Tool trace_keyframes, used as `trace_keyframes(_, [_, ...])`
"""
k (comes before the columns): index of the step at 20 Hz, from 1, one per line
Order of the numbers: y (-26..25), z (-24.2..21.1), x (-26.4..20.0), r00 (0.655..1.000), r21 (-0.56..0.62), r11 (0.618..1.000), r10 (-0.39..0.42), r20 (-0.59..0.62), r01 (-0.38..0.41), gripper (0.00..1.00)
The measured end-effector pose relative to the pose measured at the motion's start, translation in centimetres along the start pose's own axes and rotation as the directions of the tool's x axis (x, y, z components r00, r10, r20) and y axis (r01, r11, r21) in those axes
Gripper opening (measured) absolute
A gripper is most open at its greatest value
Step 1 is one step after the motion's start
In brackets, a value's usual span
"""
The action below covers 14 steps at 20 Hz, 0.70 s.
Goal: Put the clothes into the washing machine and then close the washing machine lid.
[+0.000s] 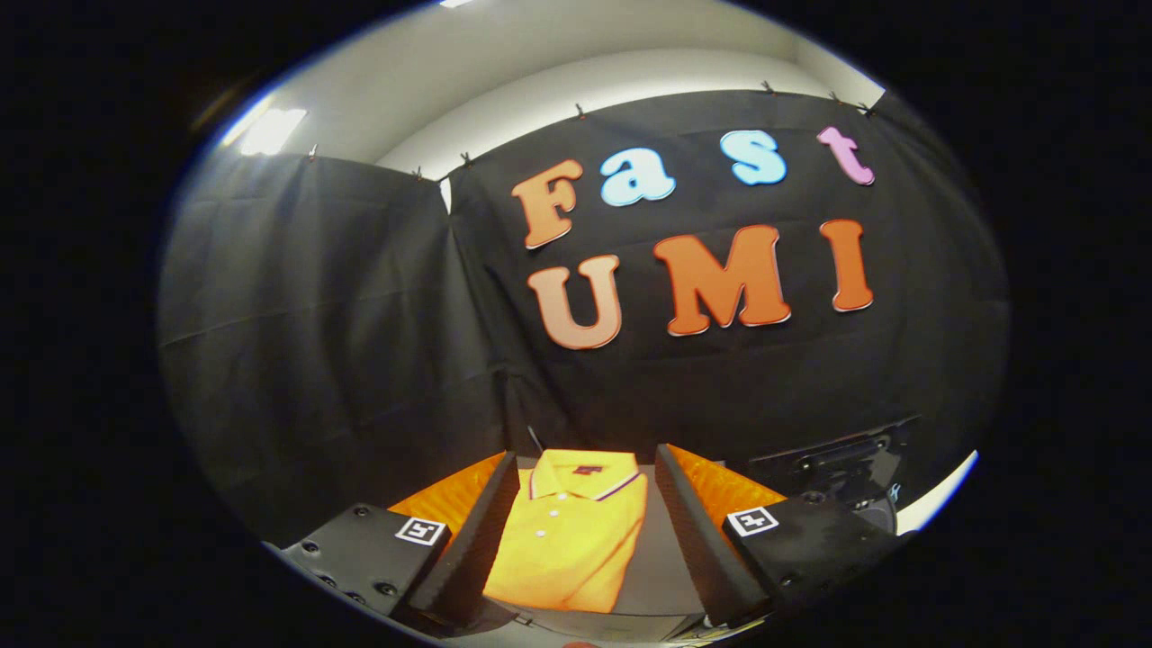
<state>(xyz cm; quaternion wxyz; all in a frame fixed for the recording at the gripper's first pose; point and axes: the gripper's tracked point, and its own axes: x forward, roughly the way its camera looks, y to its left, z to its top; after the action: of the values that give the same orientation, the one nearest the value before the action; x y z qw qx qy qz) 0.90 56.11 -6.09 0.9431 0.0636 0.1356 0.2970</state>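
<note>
- The folded yellow polo shirt (pixel 571 540) lies flat on the desk (pixel 661 562), framed between the fingers and just ahead of them, collar toward 12 o'clock.
- The hand-held gripper (pixel 587 517) has its fingers spread wide apart, gripping nothing.
- At about 2 o'clock from the shirt sits a dark machine part (pixel 841 468), likely the washing machine; I cannot tell the lid's position.
- Judged progress: nothing done yet; picking up, loading and closing the lid all remain.

Tongs (pixel 585 531): ridged inner faces, screwed mounts w/ square markers.
</note>
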Motion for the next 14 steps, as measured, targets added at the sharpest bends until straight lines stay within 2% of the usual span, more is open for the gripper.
trace_keyframes(4, [4.3, -4.7, 4.4, 0.991, 0.007, 0.998, 0.068, -0.113, -0.068, 0.98])
trace_keyframes(7, [5.0, -8.5, 7.0, 0.978, 0.014, 0.999, 0.055, -0.202, -0.053, 0.98])
trace_keyframes(10, [4.6, -11.4, 9.3, 0.959, 0.006, 1.0, 0.008, -0.284, -0.007, 0.98])
trace_keyframes(14, [1.0, -15.4, 11.1, 0.909, -0.032, 0.991, -0.13, -0.397, 0.128, 0.98])
